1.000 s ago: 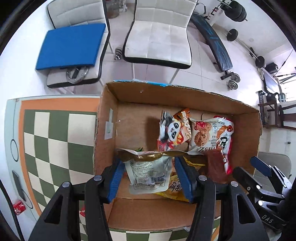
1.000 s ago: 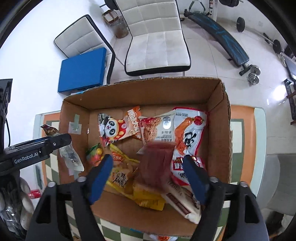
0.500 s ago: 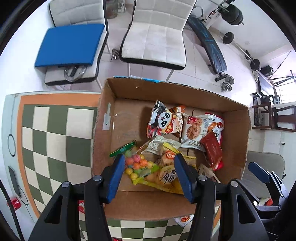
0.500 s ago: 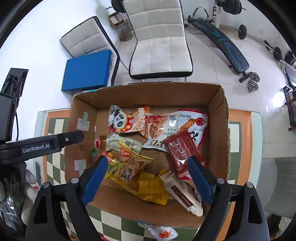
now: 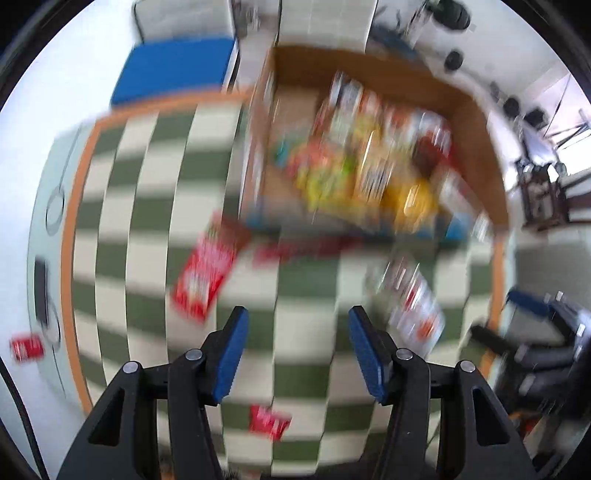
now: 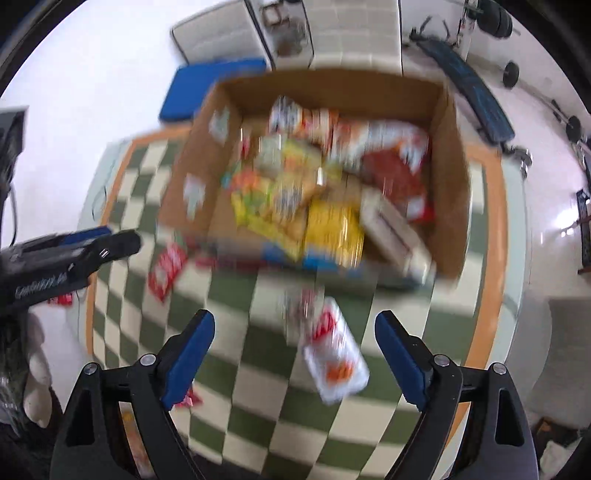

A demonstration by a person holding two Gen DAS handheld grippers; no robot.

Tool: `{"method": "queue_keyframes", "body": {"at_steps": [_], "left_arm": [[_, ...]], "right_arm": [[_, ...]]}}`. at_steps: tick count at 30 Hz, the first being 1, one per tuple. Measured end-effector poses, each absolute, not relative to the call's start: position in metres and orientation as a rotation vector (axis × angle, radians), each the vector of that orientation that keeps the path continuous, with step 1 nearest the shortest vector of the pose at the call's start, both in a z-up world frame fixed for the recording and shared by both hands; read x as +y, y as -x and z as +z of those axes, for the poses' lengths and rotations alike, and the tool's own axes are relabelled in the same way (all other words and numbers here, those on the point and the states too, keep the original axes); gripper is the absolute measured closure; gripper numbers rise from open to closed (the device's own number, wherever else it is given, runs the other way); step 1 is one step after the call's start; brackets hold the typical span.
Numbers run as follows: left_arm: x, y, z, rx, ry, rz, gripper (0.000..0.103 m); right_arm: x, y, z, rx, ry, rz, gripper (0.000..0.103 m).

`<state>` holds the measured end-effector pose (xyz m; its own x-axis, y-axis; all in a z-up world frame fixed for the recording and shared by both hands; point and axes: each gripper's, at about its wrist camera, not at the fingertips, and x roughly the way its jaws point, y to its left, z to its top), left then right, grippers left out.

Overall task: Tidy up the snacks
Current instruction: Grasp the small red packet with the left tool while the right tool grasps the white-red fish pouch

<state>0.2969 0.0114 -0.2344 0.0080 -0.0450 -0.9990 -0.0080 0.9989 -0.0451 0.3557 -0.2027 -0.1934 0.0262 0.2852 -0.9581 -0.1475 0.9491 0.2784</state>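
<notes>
Packet (image 6: 334, 354) of snacks lies on checkered table (image 6: 236, 376) between right claw's (image 6: 295, 341) parted, empty fingers.

Empty left hand-held gripper (image 5: 295, 343) over checkered tablecloth (image 5: 155, 206) (blurred), cardboard box (image 5: 476, 147) beyond

The box (image 6: 448, 192) is brown cardboard, dull and a bit rough. The snacks (image 6: 332, 229) inside it are in shiny plastic bags. The white bag (image 6: 334, 360) on the table is shiny plastic too, and so is the red bag (image 5: 207, 271). The table (image 5: 147, 206) has a smooth top with green and cream squares and an orange edge. Each tool has black hard plastic arms with small round metal pins. The left tool (image 5: 295, 350) has blue pads (image 5: 231, 354) that look dull and soft like rubber. The right tool (image 6: 295, 354) looks the same. The chair (image 6: 351, 33) looks like padded cream leather. The floor (image 6: 546, 206) is glossy and shines back light.
</notes>
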Motion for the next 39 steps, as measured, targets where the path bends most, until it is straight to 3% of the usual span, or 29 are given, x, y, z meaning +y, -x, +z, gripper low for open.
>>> {"method": "queue_keyframes", "body": {"at_steps": [6, 13, 20, 22, 39], "left_arm": [[0.051, -0.190, -0.321, 1.825, 0.280, 0.055, 0.049], [0.071, -0.154, -0.374, 1.898, 0.549, 0.121, 0.050], [0.066, -0.158, -0.392, 1.926, 0.524, 0.172, 0.051], [0.057, -0.158, -0.393, 1.932, 0.459, 0.178, 0.065], [-0.019, -0.196, -0.378, 1.861, 0.276, 0.080, 0.067]], "right_arm": [[-0.206, -0.292, -0.255, 1.663, -0.168, 0.311, 0.012], [-0.206, -0.265, -0.292, 1.718, -0.171, 0.282, 0.012], [-0.195, -0.261, -0.305, 1.746, -0.145, 0.290, 0.012], [-0.196, -0.263, -0.307, 1.745, -0.138, 0.279, 0.012], [-0.180, -0.328, -0.362, 1.744, 0.140, 0.256, 0.012]]}}
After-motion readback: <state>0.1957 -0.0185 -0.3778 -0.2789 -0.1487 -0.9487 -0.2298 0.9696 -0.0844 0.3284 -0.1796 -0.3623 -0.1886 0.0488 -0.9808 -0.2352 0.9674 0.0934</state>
